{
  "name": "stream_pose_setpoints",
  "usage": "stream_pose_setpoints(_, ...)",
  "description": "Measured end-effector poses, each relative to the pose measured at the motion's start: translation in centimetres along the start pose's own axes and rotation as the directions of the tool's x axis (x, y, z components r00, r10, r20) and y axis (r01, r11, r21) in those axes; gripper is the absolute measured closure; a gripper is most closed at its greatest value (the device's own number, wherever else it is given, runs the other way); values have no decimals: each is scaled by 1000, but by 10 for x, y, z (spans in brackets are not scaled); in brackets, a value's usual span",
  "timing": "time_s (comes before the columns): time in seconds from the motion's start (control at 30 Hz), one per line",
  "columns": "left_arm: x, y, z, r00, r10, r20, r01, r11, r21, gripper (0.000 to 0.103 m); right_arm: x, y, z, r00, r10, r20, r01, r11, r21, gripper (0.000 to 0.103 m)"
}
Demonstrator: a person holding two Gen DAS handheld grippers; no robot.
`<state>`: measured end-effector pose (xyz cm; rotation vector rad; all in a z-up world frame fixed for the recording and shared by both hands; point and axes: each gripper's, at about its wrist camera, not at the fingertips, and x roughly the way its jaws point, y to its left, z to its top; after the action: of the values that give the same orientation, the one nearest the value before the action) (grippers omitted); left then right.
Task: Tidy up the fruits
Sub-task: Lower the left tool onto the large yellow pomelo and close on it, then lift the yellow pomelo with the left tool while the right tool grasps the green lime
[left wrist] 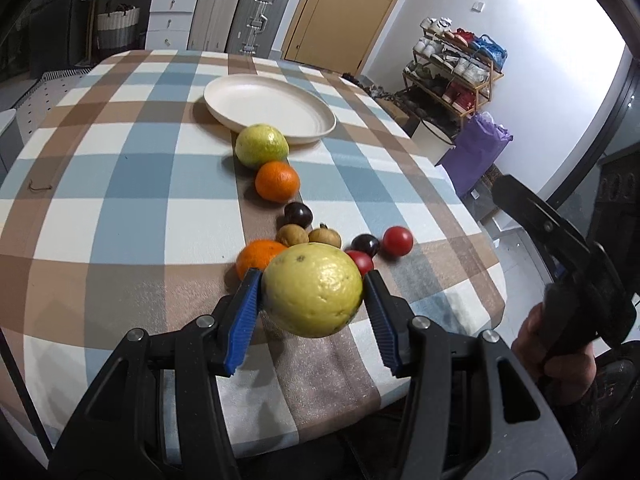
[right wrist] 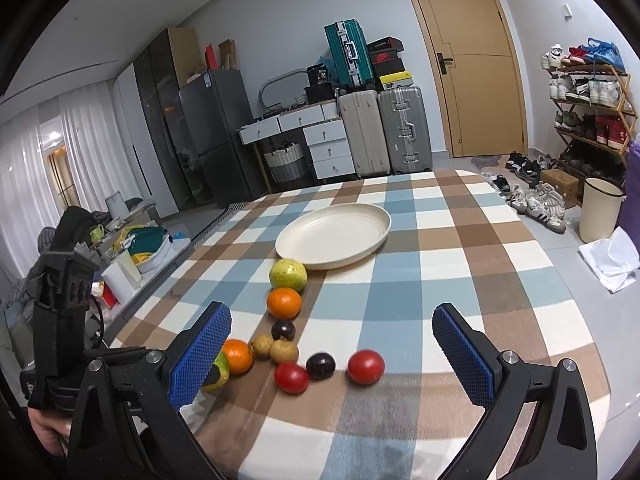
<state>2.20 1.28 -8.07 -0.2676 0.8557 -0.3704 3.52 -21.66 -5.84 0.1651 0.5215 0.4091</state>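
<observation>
My left gripper (left wrist: 312, 284) is shut on a yellow-green citrus fruit (left wrist: 314, 290), held above the near table edge; in the right wrist view it peeks out behind a blue finger (right wrist: 218, 372). Behind it lie an orange (left wrist: 256, 258), two brown longans (left wrist: 308, 236), two dark plums (left wrist: 298, 215), two red tomatoes (left wrist: 397, 241), another orange (left wrist: 277, 181) and a second green citrus (left wrist: 261, 145). A cream plate (left wrist: 268, 106) sits beyond, empty. My right gripper (right wrist: 332, 328) is open and empty, above the near fruits (right wrist: 366, 366).
The checked tablecloth (right wrist: 440, 264) covers the table. Suitcases (right wrist: 384, 128), drawers and a door stand behind the far edge. A shoe rack (right wrist: 588, 108) and a bin (right wrist: 600, 208) stand on the right floor.
</observation>
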Motion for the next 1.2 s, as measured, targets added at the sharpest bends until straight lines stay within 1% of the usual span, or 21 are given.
stream_pose_setpoints(0.13,-7,7,5,1000,8,21,-8,1000,-12,54,14,-2,12,999,36,-12,-36,999,18,0)
stream_pose_setpoints(0.27,-13,15,8,999,20,35,-19,999,-26,54,38,-3,22,995,80,-57,-77,996,49,0)
stream_pose_setpoints(0.37,-18,23,11,998,29,47,-27,999,-39,54,61,-4,29,988,112,-104,-105,992,77,0)
stream_pose_setpoints(0.47,-23,30,15,997,37,61,-34,998,-50,54,85,-4,36,975,150,-164,-133,985,111,0)
stream_pose_setpoints(0.53,-25,36,17,997,43,69,-39,998,-56,54,103,-4,39,960,185,-211,-159,978,135,0)
stream_pose_setpoints(0.6,-26,42,19,997,45,70,-41,997,-67,54,123,-1,42,940,224,-257,-188,970,157,0)
stream_pose_setpoints(0.67,-25,46,20,996,51,70,-46,996,-72,54,138,0,43,932,225,-284,-180,968,175,0)
stream_pose_setpoints(0.73,-26,51,20,996,58,74,-52,995,-79,54,158,1,44,921,209,-328,-149,969,197,0)
stream_pose_setpoints(0.83,-25,60,25,995,59,75,-52,994,-92,56,182,3,45,892,225,-391,-138,962,236,0)
stream_pose_setpoints(0.87,-26,63,27,995,60,78,-53,994,-92,63,188,5,44,885,226,-406,-135,961,241,0)
stream_pose_setpoints(0.9,-25,64,28,995,63,80,-56,994,-89,67,194,7,43,879,225,-420,-130,961,242,0)
stream_pose_setpoints(0.93,-25,65,30,995,66,80,-59,995,-85,69,200,9,43,874,224,-432,-128,962,240,0)
stream_pose_setpoints(0.97,-25,68,32,995,58,82,-51,995,-86,69,205,11,42,871,218,-440,-122,964,235,0)
stream_pose_setpoints(1.03,-20,72,33,995,65,74,-58,995,-85,69,214,14,42,869,205,-450,-110,967,228,0)
stream_pose_setpoints(1.1,-15,79,34,997,44,64,-37,994,-104,69,221,18,41,866,196,-460,-102,970,222,0)
stream_pose_setpoints(1.2,-9,82,30,999,16,49,-11,994,-106,69,228,24,38,863,198,-464,-106,971,216,0)
